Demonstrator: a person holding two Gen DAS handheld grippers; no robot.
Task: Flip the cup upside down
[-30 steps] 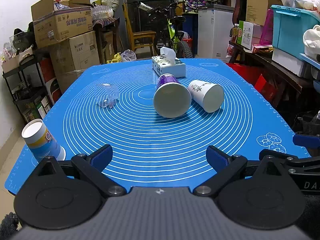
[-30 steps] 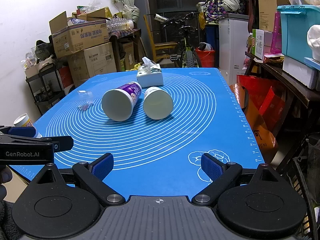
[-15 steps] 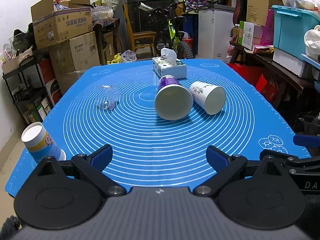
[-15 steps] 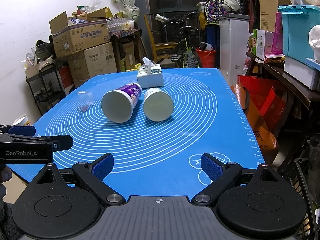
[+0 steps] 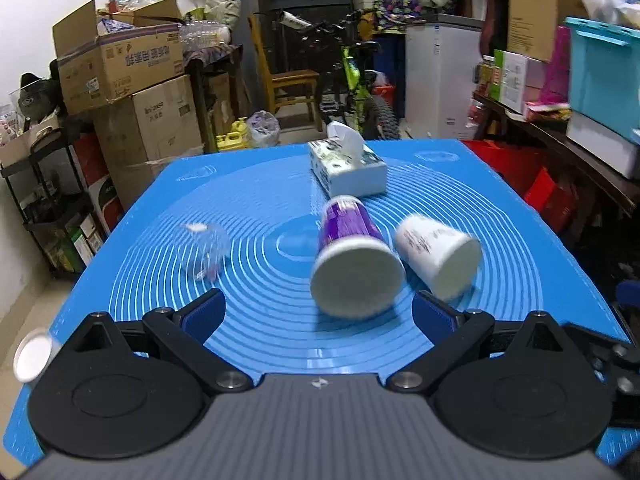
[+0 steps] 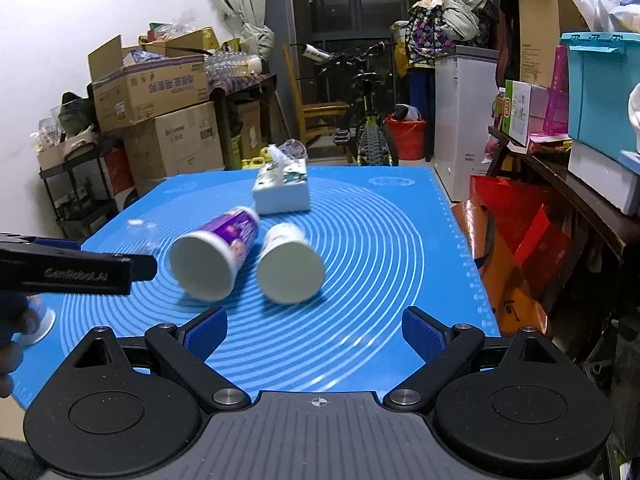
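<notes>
A purple-and-white paper cup (image 5: 354,256) lies on its side on the blue mat (image 5: 260,332), its mouth toward me; it also shows in the right wrist view (image 6: 214,254). A white paper cup (image 5: 438,254) lies on its side right of it, and shows in the right wrist view (image 6: 288,260). A clear plastic cup (image 5: 204,250) lies to the left. A printed cup (image 5: 32,356) stands at the near left edge. My left gripper (image 5: 319,312) is open and empty, just short of the purple cup. My right gripper (image 6: 314,330) is open and empty, short of the white cup.
A tissue box (image 5: 346,168) stands behind the cups. The left gripper's body (image 6: 76,270) crosses the right wrist view at the left. Cardboard boxes (image 5: 132,80), a bicycle (image 5: 356,80) and shelves (image 5: 560,140) surround the table.
Both grippers have moved forward toward the lying cups, which now appear larger and closer. The jaws stay open. The cups have not moved.
</notes>
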